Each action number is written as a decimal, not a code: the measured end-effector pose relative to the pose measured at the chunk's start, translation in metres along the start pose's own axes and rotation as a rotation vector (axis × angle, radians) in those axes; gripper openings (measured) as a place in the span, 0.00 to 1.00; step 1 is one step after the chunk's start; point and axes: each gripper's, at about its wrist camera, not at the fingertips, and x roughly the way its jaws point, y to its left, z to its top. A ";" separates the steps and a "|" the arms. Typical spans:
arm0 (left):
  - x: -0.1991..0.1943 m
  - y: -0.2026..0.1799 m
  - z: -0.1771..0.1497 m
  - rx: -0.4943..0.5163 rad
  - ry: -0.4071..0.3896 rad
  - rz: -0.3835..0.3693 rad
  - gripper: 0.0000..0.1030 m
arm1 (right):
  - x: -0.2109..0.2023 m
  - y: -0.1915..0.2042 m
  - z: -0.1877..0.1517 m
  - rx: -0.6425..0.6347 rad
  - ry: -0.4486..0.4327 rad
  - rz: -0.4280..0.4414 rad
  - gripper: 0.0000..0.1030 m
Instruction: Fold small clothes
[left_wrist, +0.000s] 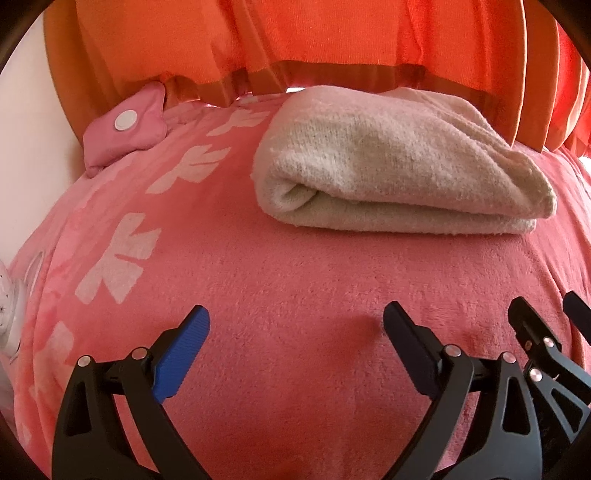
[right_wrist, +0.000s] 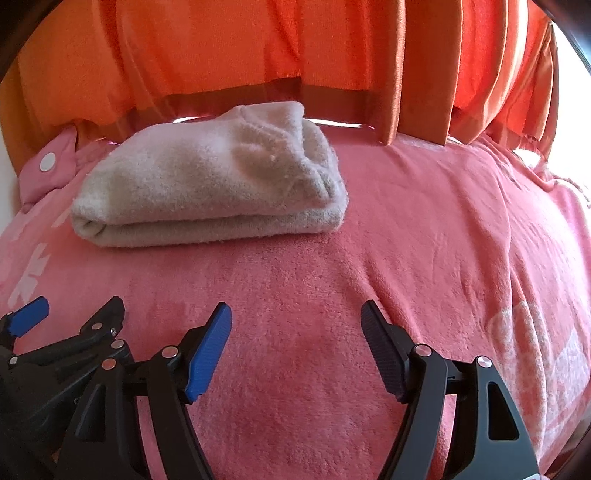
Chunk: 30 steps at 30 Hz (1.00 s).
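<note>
Left hand-held gripper and right hand-held gripper side by side, jaws apart, angled downward.

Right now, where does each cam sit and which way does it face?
Left wrist: on the left gripper, angled down over the pink blanket at the folded towel; right gripper at its right edge.
Right wrist: on the right gripper, same tilt; left gripper at lower left.
Shared: towel, blanket, orange curtain, pink pouch.

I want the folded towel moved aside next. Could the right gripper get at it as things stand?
Probably yes. The right gripper is open and empty above the pink blanket, and only bare blanket lies between it and the towel, which sits ahead and to its left.
</note>
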 end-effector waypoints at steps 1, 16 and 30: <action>0.000 0.000 0.000 -0.003 0.004 -0.002 0.90 | 0.000 0.000 0.000 0.000 -0.001 -0.002 0.68; -0.002 0.002 0.001 -0.013 -0.019 -0.005 0.84 | -0.001 0.005 -0.001 -0.024 -0.006 -0.004 0.68; -0.003 -0.001 0.000 -0.003 -0.027 -0.002 0.84 | -0.001 0.002 -0.001 -0.014 -0.003 -0.002 0.68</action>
